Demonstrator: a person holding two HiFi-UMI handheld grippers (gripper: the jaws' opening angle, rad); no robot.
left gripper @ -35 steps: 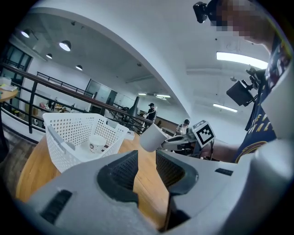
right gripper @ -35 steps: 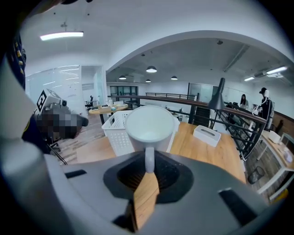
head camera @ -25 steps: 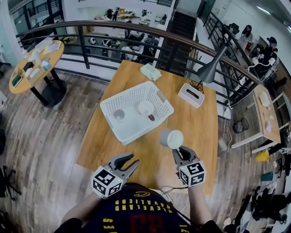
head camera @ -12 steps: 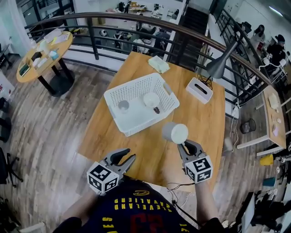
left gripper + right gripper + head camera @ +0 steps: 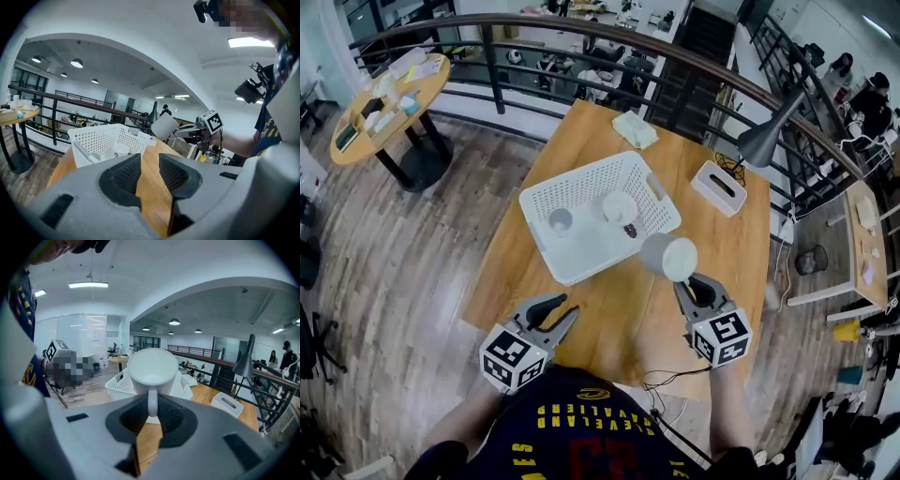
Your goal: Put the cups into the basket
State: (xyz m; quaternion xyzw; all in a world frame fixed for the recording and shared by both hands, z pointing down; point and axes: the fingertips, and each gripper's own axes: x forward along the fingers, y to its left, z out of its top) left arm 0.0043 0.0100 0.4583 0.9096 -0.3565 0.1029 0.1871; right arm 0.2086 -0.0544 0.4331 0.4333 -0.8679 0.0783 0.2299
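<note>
- right gripper (image 5: 150, 417) jaws are clamped on the handle of a white mug (image 5: 153, 367); nothing else is supporting it; the mug is tipped on its side with the mouth facing back at the gripper
- the mug is up in the air over the bench (image 5: 609, 309), just beside the near right corner of the white basket (image 5: 546, 246), not over it yet
- left gripper (image 5: 150, 163) jaws are parted with nothing between them, hanging low at the near edge of the bench
- what could go wrong imo: a handle-only pinch lets the mug swivel or slip if it's swung fast; coming in too low would catch the basket rim and shove the whole basket; dropping it from high up could knock it into the cups already in there
- letting go while it's tipped means it might roll inside the basket
- counts: three cups total; one held mug, plus two in the basket, a small one (image 5: 561, 221) on the left and a wider one (image 5: 620, 206) mid-basket
- one basket; one tissue box (image 5: 719, 187) and one desk lamp (image 5: 767, 142) further back; two grippers
</note>
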